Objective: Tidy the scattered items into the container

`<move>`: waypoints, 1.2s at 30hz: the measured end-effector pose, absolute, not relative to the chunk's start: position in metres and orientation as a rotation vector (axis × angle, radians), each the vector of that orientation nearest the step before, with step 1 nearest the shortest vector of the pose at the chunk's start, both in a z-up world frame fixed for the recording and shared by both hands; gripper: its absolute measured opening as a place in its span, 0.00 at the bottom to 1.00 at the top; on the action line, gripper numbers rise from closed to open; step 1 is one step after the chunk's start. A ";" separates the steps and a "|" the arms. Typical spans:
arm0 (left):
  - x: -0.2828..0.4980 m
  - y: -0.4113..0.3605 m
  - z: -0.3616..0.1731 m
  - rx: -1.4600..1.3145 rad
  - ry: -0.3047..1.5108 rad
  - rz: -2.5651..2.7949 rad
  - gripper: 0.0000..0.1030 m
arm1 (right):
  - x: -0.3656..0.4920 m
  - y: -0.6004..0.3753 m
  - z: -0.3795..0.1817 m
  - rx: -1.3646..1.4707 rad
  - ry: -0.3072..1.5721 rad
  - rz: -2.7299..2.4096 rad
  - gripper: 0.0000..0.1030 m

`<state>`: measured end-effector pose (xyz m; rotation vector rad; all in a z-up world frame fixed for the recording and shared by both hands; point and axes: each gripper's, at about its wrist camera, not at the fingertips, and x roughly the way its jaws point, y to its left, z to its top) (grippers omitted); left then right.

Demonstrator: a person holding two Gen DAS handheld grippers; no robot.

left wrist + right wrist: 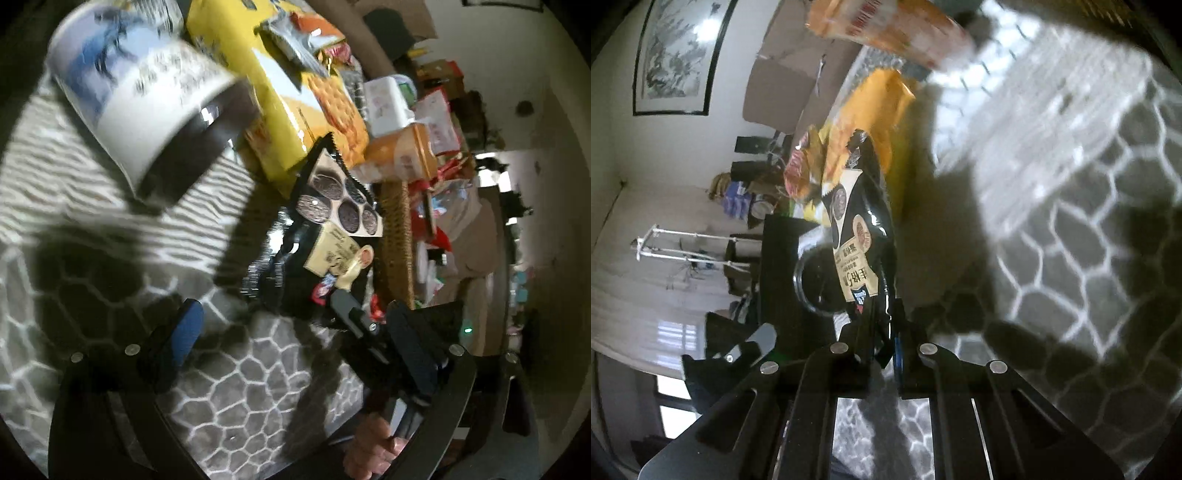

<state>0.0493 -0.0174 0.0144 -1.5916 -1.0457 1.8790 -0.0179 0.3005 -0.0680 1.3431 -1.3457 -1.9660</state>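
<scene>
Right gripper is clamped on a black snack bag, held up beside the wicker basket. Left gripper gapes wide over the patterned rug, empty.

My left gripper: black frame with curved arms, round silver screws at the pivots, and blue pads on its fingers. A small green light glows on the black housing beside it. My right gripper: black slotted linkage bars, four silver rivets in a row, a blue pad edge at one finger, and a grey tab fixed by a small screw.
</scene>
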 end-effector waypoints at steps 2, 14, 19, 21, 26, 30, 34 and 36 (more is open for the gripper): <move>0.051 -0.015 0.007 -1.517 -1.096 1.850 0.95 | -0.019 0.295 -0.063 1.343 -1.371 -1.922 0.06; 0.046 0.001 -0.029 -1.548 -1.153 1.770 0.11 | -0.011 0.316 -0.065 1.500 -1.257 -2.039 0.47; 0.051 0.000 -0.039 -1.526 -1.279 1.660 0.11 | -0.011 0.339 -0.082 1.467 -1.407 -2.032 0.50; 0.053 0.002 -0.040 -1.511 -1.332 1.598 0.11 | -0.014 0.337 -0.083 1.443 -1.420 -2.006 0.53; 0.055 0.008 -0.030 -1.436 -1.405 1.499 0.11 | -0.017 0.327 -0.081 1.366 -1.471 -1.912 0.63; 0.053 0.008 -0.015 -1.437 -1.349 1.534 0.11 | -0.015 0.326 -0.063 1.268 -1.447 -1.946 0.21; 0.054 -0.004 0.001 -1.438 -1.302 1.561 0.11 | -0.013 0.321 -0.032 1.220 -1.327 -2.009 0.13; 0.058 -0.013 0.016 -1.419 -1.275 1.578 0.11 | -0.014 0.314 -0.015 1.201 -1.270 -2.031 0.13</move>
